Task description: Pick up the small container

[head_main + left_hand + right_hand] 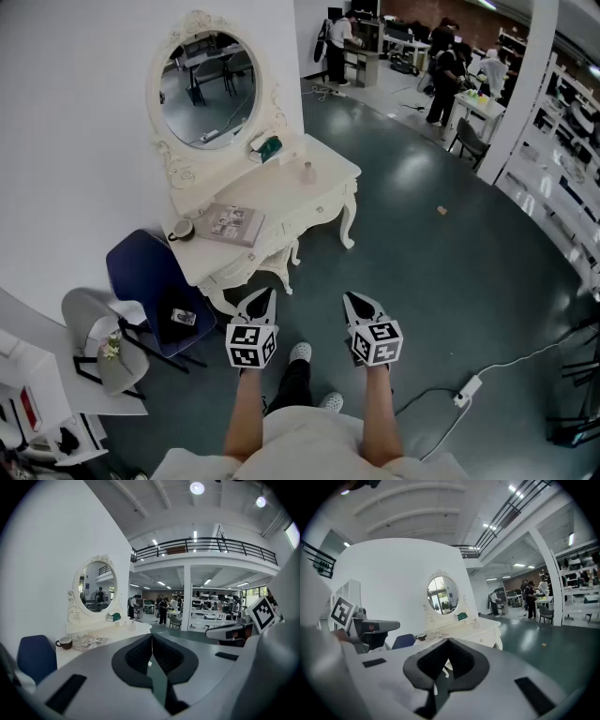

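1. The small container (307, 172) is a pale, faintly pinkish vessel with a narrower top.
2. It stands upright.
3. It sits alone on the white dressing table (281, 202), toward its far end, near the front edge.

A small container (307, 172) stands on the white dressing table (281, 202) near the oval mirror (208, 89)

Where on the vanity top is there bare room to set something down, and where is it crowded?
Barest: the stretch of the vanity top between the magazine and the small container, and the corner beyond that container. Crowded: the opposite end, where the mug sits beside the magazine. The teal object occupies the ledge under the mirror.
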{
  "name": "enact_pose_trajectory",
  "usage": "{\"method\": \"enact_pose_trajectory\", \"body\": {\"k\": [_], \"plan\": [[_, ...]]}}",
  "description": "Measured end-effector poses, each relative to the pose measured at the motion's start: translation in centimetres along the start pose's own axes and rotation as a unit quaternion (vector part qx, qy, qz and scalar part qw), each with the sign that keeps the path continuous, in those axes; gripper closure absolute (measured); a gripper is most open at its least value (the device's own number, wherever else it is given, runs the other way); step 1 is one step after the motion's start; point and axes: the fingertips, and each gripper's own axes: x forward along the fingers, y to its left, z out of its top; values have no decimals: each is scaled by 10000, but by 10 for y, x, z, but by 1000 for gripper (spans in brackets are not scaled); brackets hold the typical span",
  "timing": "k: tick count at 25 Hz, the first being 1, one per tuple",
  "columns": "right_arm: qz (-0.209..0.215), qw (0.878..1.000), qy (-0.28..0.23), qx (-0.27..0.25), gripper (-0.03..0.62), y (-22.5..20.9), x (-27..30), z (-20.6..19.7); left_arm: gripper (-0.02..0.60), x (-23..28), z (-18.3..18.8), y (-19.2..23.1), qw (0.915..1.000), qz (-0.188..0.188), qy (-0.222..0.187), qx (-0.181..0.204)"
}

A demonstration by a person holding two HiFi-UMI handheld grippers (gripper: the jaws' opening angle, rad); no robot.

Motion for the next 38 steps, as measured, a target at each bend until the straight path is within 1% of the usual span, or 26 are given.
{"method": "enact_pose_trajectory", "body": {"k": [4, 10, 16, 19, 22, 25, 29, 33, 38], "plan": [[5, 10000, -19, -15, 579, 3, -3, 0, 552, -2, -1, -3, 9999, -25, -15, 123], [44, 10000, -43, -65, 579, 6, -6, -1, 552, -6, -5, -7, 9999, -98, -29, 84], [235, 9992, -324, 59, 579, 14, -8, 6, 552, -13, -6, -2, 9999, -80, -116, -1], [219, 9988, -402, 155, 579, 10, -4, 9, 552, -8, -4, 6, 9999, -83, -120, 14], [169, 9989, -398, 154, 579, -1, 5, 13, 552, 9, 3, 14, 9997, -100, -191, -67], [98, 9991, -376, 174, 579, -16, 19, 21, 552, 34, 16, 17, 9995, -208, -235, -14], [77, 9998, -132, 123, 579, -36, 42, 34, 552, 73, 35, 21, 9990, -356, -252, -29], [142, 9993, -91, 342, 579, -53, 72, 48, 552, 114, 54, 35, 9986, -446, -281, -99], [-61, 9995, -81, 313, 579, -86, 109, 71, 552, 166, 70, 50, 9976, -586, -318, -180]]}}
